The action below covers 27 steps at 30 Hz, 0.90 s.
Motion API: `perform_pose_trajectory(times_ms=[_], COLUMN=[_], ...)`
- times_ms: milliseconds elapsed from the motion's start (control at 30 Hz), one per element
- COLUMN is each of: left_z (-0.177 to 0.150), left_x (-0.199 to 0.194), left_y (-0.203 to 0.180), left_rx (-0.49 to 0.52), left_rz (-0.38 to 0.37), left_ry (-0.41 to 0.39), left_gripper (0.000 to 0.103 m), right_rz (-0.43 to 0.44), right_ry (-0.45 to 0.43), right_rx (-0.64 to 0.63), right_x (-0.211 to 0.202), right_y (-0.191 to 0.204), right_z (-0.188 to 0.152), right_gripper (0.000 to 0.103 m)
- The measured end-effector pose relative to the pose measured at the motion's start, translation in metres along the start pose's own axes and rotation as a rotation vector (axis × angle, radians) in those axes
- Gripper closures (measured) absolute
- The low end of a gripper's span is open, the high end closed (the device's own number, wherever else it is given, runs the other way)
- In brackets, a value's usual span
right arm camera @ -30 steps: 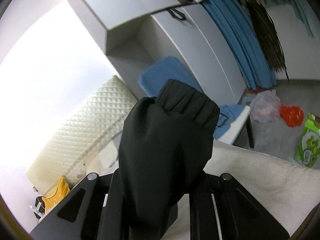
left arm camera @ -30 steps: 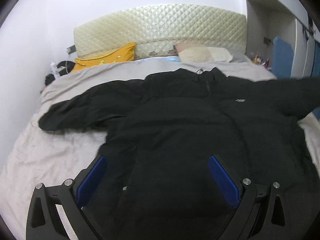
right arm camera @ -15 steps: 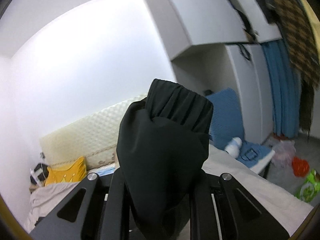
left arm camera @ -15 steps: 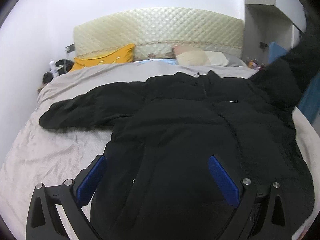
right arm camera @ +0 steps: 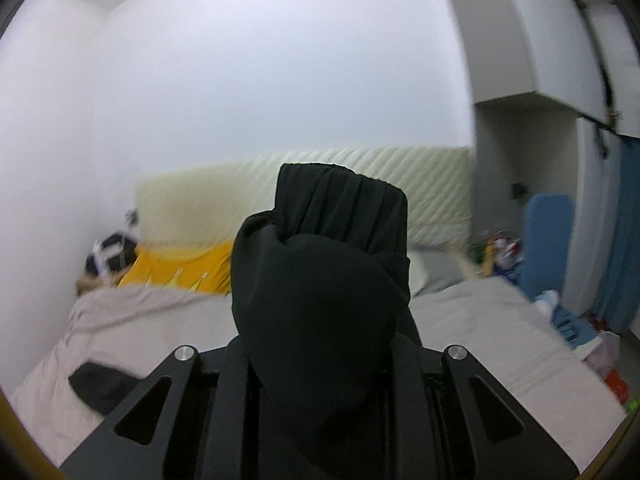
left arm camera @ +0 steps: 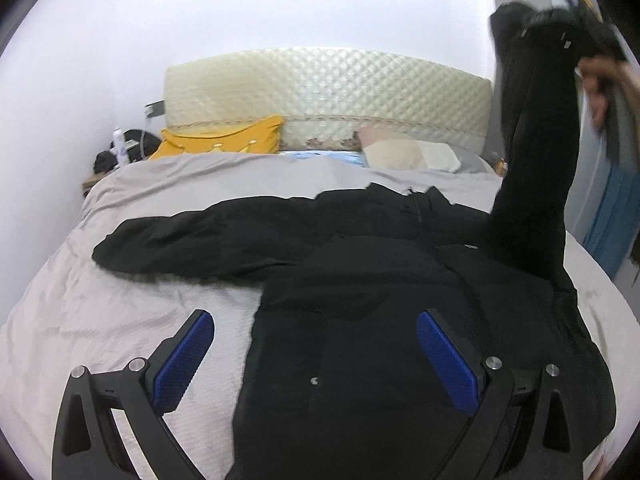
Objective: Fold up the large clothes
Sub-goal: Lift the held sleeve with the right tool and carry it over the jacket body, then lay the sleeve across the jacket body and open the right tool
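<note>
A large black jacket (left arm camera: 400,292) lies front up on the grey bed (left arm camera: 120,312). Its one sleeve (left arm camera: 192,240) stretches flat to the left. My left gripper (left arm camera: 316,348) is open with blue pads, hovering over the jacket's lower body and holding nothing. My right gripper (right arm camera: 320,360) is shut on the cuff (right arm camera: 340,216) of the other sleeve, which bunches between its fingers. In the left wrist view that sleeve (left arm camera: 532,152) is lifted high above the jacket's right shoulder, with the right gripper (left arm camera: 568,32) at its top.
A quilted cream headboard (left arm camera: 328,96) and a yellow cushion (left arm camera: 224,140) stand at the bed's far end, with pale pillows (left arm camera: 408,154). A white wardrobe (right arm camera: 540,60) and blue items (right arm camera: 548,232) are to the right. Clutter lies on the floor (right arm camera: 608,364).
My right gripper has lifted the sleeve cuff higher and swung it left, over the bed. The left gripper has pulled back and left a little, staying open.
</note>
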<state>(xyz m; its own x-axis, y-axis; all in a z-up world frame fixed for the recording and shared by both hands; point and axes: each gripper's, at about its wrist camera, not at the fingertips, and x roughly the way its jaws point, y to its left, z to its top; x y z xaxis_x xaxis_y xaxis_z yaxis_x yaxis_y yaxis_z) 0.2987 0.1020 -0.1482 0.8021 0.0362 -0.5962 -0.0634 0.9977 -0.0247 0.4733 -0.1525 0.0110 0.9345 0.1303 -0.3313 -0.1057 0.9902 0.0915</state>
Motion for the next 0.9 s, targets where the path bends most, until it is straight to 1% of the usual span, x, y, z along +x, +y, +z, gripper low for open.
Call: perform_pose_trajectory(times_ms=[67, 100, 200, 233, 333, 367, 433, 467, 533, 633, 667, 733, 867, 900], left_z=[-0.002, -0.003, -0.006, -0.006, -0.006, -0.006, -0.007, -0.008, -0.009, -0.010, -0.010, -0.011, -0.013, -0.013], left_x=[-0.002, -0.002, -0.001, 0.001, -0.002, -0.002, 0.000, 0.001, 0.001, 0.001, 0.002, 0.006, 0.018, 0.019], left_y=[0.008, 0.012, 0.023, 0.028, 0.040, 0.043, 0.048, 0.050, 0.049, 0.046, 0.046, 0.047, 0.045, 0.045], left_rx=[-0.012, -0.016, -0.037, -0.054, -0.105, -0.112, -0.130, -0.147, -0.158, -0.152, -0.155, -0.164, -0.154, -0.156], left_rz=[-0.004, -0.004, -0.003, 0.001, 0.006, 0.003, -0.004, -0.020, -0.054, -0.049, -0.053, -0.068, -0.059, -0.060], left_ry=[-0.001, -0.003, -0.002, 0.002, -0.022, -0.027, -0.022, -0.012, -0.010, -0.027, -0.025, -0.016, 0.013, 0.016], left_gripper=[0.001, 0.001, 0.001, 0.001, 0.001, 0.001, 0.001, 0.001, 0.001, 0.001, 0.001, 0.001, 0.001, 0.001], right_rz=[0.033, 0.055, 0.102, 0.113, 0.148, 0.159, 0.178, 0.184, 0.192, 0.185, 0.179, 0.179, 0.171, 0.170], right_ry=[0.038, 0.071, 0.140, 0.157, 0.230, 0.245, 0.284, 0.302, 0.344, 0.386, 0.411, 0.419, 0.426, 0.432], right_rx=[-0.018, -0.038, -0.088, -0.101, -0.132, -0.133, -0.140, -0.144, -0.145, -0.159, -0.163, -0.174, -0.174, -0.168], right_x=[0.016, 0.030, 0.059, 0.066, 0.092, 0.098, 0.110, 0.113, 0.125, 0.141, 0.147, 0.153, 0.153, 0.152], right_y=[0.023, 0.040, 0.077, 0.087, 0.120, 0.124, 0.135, 0.144, 0.147, 0.157, 0.158, 0.159, 0.156, 0.157], right_z=[-0.029, -0.048, -0.084, -0.095, -0.140, -0.149, -0.180, -0.193, -0.219, -0.250, -0.265, -0.280, -0.274, -0.272], right_gripper=[0.083, 0.083, 0.083, 0.083, 0.083, 0.083, 0.083, 0.083, 0.083, 0.083, 0.083, 0.083, 0.083, 0.081])
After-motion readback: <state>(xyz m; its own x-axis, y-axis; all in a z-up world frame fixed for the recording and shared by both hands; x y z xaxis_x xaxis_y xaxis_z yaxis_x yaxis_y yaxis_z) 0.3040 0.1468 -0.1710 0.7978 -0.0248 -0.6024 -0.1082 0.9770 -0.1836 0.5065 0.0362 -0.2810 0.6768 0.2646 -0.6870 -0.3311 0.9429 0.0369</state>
